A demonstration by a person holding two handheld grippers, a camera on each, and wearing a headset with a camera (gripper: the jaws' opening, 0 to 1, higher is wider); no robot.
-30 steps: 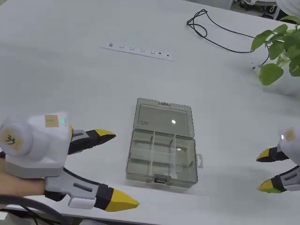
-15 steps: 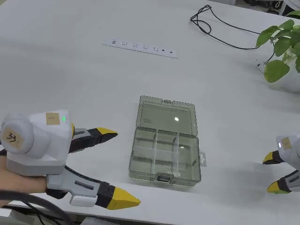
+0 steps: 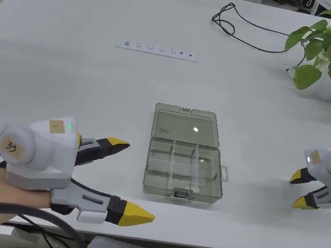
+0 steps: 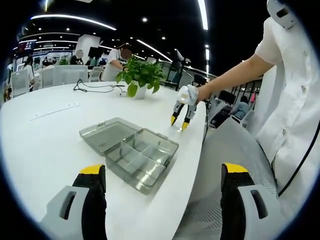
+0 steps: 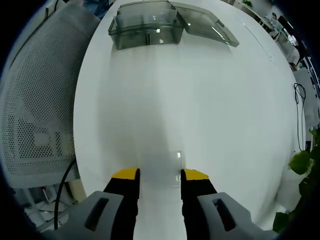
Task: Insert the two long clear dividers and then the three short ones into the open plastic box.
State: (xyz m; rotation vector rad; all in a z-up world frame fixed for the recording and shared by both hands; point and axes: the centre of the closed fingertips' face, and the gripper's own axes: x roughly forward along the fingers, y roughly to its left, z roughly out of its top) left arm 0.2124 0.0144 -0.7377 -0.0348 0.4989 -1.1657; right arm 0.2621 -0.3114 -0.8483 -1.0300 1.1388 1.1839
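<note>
The open smoky-clear plastic box [image 3: 182,169] lies mid-table with its lid [image 3: 186,126] folded flat behind it. Clear dividers inside it split it into several compartments, seen too in the left gripper view [image 4: 142,154]. My left gripper [image 3: 128,179] hovers left of the box, jaws spread wide and empty. My right gripper [image 3: 300,190] sits low at the right table edge, well clear of the box [image 5: 145,24]. Its yellow tips stand a little apart. A faint clear flat piece [image 5: 170,167] lies on the table between them; whether the tips touch it is unclear.
A white power strip [image 3: 155,50] lies behind the box. A black cable [image 3: 243,28] and a leafy plant [image 3: 310,49] are at the back right. The table's front edge runs just below both grippers. A mesh chair [image 5: 35,100] stands beyond that edge.
The view has shifted slightly. The right gripper has edged toward the right and lower, its tips a bit closer together. The left gripper and the box stay put.
</note>
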